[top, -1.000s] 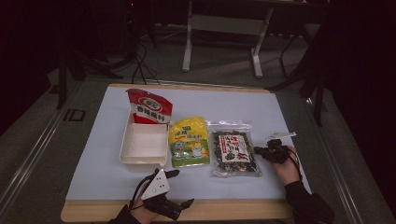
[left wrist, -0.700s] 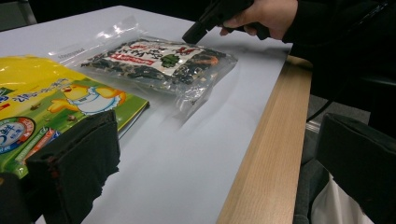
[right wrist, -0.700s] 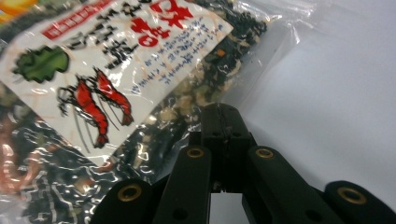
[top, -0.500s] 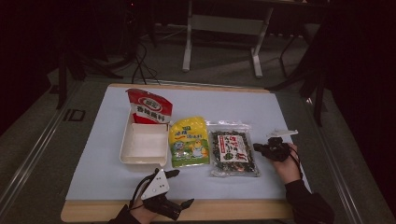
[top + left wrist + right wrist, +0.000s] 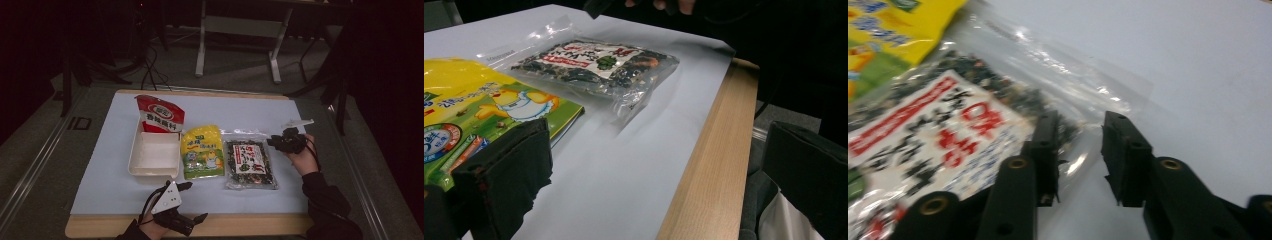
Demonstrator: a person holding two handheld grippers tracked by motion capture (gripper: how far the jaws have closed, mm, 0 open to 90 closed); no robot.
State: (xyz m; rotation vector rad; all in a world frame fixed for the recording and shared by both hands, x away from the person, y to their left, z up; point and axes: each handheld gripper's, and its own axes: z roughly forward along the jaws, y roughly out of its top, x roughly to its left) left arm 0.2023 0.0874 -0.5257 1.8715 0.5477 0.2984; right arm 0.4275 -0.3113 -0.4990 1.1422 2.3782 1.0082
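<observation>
From the high view, my table [image 5: 100, 200] carries a white tray [image 5: 154, 156] with a red bag [image 5: 161, 115] at its far end, a yellow bag [image 5: 202, 152] just beside it, and a clear bag [image 5: 249, 164] of dark bits next along. My right claw [image 5: 274, 142] sits at the far right corner of the clear bag, my hand [image 5: 303, 159] behind it. My left claw [image 5: 194, 200] rests near the table's front edge, below the tray and yellow bag, touching nothing I can make out.

In the left gripper view, my jaws stand wide apart with nothing between them, the yellow bag [image 5: 479, 110] behind one jaw and the clear bag [image 5: 594, 62] farther off on the white sheet.

In the right gripper view, my jaws are parted a little, a narrow gap, and the clear bag [image 5: 948, 130] lies under and ahead of them. One jaw lies over the bag's filled part, the other over its clear rim; whether either one touches the film I cannot tell. They grip nothing yet.

I take the step to be picking up this bag. To do it well, I should bite the flat sealed rim, not the loose filling, get both jaws either side of the film, and close fully before lifting, since slick film slips.
</observation>
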